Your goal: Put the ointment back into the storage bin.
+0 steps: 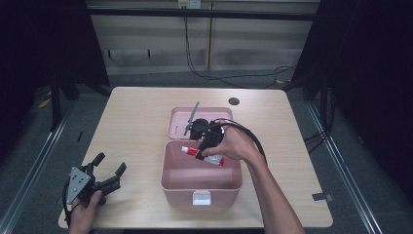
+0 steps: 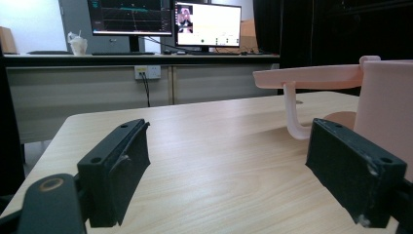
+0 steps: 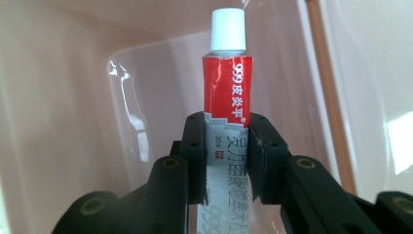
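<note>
My right gripper [image 1: 210,146] is shut on a red and white ointment tube [image 1: 202,155] with a white cap and holds it over the open pink box [image 1: 202,187]. In the right gripper view the tube [image 3: 227,102] stands between the two black jaws, cap pointing away, with the box's glossy pink inside behind it. My left gripper [image 1: 108,168] rests open near the table's front left corner, held by a hand. Its wide-apart jaws show in the left gripper view with bare tabletop between them [image 2: 226,161].
The box's pink lid [image 1: 178,119] lies open behind it, and a grey stick-like tool [image 1: 191,118] lies on the lid. In the left gripper view the box wall [image 2: 384,107] stands at the right. A round hole [image 1: 234,101] sits in the table's far side.
</note>
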Demonstrator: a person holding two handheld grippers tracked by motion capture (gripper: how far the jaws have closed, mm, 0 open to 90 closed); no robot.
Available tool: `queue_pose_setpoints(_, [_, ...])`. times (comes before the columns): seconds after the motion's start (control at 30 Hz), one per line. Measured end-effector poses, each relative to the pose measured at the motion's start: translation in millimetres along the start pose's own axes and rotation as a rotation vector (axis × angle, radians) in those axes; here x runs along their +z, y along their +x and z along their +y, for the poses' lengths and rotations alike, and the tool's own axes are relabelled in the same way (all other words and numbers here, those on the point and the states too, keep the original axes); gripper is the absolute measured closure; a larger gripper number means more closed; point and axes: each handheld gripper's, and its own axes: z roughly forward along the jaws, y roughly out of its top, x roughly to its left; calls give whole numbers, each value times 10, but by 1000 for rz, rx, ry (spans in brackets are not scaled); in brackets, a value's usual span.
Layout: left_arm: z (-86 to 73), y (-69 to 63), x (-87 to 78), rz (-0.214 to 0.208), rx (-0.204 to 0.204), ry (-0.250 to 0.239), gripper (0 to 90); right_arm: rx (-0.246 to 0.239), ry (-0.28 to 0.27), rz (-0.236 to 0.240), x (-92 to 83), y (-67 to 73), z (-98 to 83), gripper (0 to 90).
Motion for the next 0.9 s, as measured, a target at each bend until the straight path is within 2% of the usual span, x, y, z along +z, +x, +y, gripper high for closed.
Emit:
queue_pose_setpoints(0.07, [0,0,0,1,1,0,156,-9,11,-3,33,-6,11,713])
queue_pose_setpoints(0.2, [-1,-3,0,0,-3,-1,156,7,30,-3,104,-22,11,713])
queue_pose_setpoints(0.57, [0,1,-1,0,1,0,156,-30,60,-18,262,-8,52,713])
queue_pose_setpoints(0.9, [-1,-2,0,0,-3,-2,156,-55,127,-24,425,13,96,713])
